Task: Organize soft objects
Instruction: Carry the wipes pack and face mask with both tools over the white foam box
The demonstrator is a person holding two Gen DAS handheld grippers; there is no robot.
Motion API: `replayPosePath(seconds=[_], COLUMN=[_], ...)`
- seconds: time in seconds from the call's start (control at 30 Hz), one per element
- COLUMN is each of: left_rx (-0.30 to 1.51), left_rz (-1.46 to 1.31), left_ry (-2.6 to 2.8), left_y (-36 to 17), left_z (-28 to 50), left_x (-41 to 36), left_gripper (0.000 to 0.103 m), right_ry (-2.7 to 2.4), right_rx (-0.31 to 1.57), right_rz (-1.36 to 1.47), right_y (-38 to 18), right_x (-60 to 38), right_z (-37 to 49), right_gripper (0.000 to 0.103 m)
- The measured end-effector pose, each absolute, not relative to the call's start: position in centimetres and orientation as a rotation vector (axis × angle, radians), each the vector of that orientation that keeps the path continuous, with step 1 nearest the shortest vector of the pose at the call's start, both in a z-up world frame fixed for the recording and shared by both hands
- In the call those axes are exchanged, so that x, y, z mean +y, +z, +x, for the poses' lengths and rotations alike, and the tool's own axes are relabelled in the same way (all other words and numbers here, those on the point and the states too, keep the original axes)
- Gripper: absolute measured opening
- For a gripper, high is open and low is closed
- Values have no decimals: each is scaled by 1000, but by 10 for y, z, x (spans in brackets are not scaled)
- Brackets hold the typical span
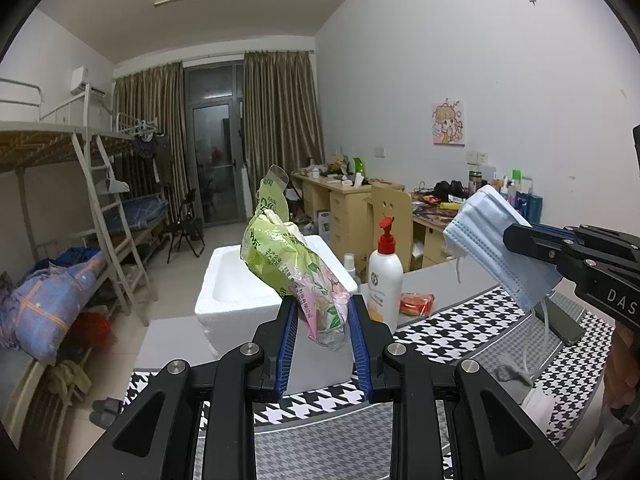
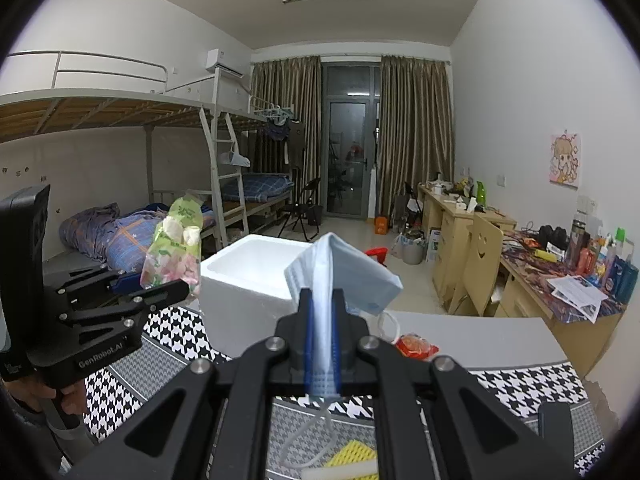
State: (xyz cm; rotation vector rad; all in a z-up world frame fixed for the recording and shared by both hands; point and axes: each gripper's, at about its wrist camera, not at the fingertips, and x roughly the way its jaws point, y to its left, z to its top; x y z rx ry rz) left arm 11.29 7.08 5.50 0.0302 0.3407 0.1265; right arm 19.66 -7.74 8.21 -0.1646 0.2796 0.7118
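My left gripper (image 1: 322,312) is shut on a green and pink plastic bag of soft white items (image 1: 288,256) and holds it up in the air in front of a white foam box (image 1: 224,292). In the right wrist view the bag (image 2: 174,252) sits left of the box (image 2: 244,280). My right gripper (image 2: 322,320) is shut on a folded light blue face mask (image 2: 344,272), its ear loops hanging below. In the left wrist view the mask (image 1: 496,248) is held up at the right, above the table.
A white lotion pump bottle (image 1: 384,280) and a red snack packet (image 1: 416,304) stand beside the box on the grey table (image 1: 448,280). A houndstooth mat (image 1: 460,332) covers the near table. A dark phone (image 1: 564,324) lies at right. Bunk beds and desks stand behind.
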Motion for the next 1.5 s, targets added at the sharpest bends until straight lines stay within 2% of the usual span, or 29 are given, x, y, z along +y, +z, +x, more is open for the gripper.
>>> replayPosePath(seconds=[0.43,1.5], left_rx=[333,349], left_rz=[32,13], left_ry=[134,173], left_y=[61,78], left_z=[118,163], left_x=[75,107], left_gripper=[28,28], right_ry=[737,729], right_rx=[222,257], right_rz=[-180,-181], right_y=[93,104], right_x=[-58,-13], right_z=[198,230], right_gripper=[10,10])
